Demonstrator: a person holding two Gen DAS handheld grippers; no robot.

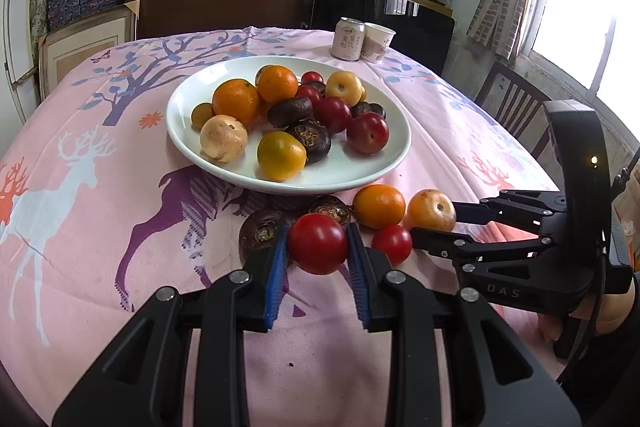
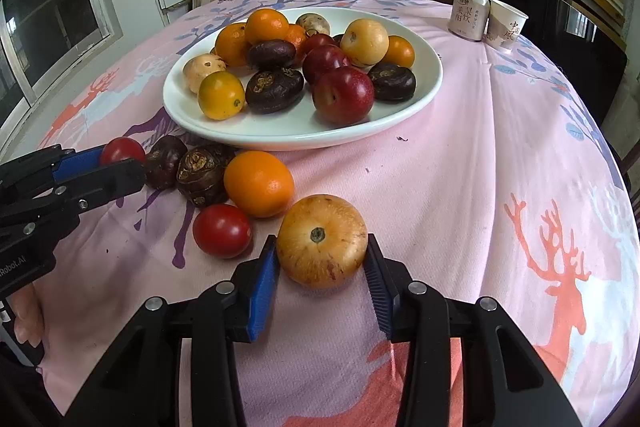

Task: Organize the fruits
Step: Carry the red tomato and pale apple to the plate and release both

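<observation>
A white plate (image 1: 240, 171) (image 2: 304, 139) holds several oranges, red plums, dark water chestnuts and pale yellow fruits. In front of it on the cloth lie two dark chestnuts (image 2: 200, 173), an orange (image 2: 258, 183) and a small red tomato (image 2: 222, 231). My left gripper (image 1: 318, 245) is shut on a red tomato (image 1: 318, 243), which also shows in the right wrist view (image 2: 120, 149). My right gripper (image 2: 322, 255) is shut on a yellow-orange round fruit (image 2: 322, 247), which also shows in the left wrist view (image 1: 431, 209).
The round table has a pink cloth with deer prints (image 1: 80, 187). A drink can (image 1: 348, 39) and a paper cup (image 1: 378, 42) stand behind the plate. A wooden chair (image 1: 516, 107) stands at the right. Shelves with boxes fill the back wall.
</observation>
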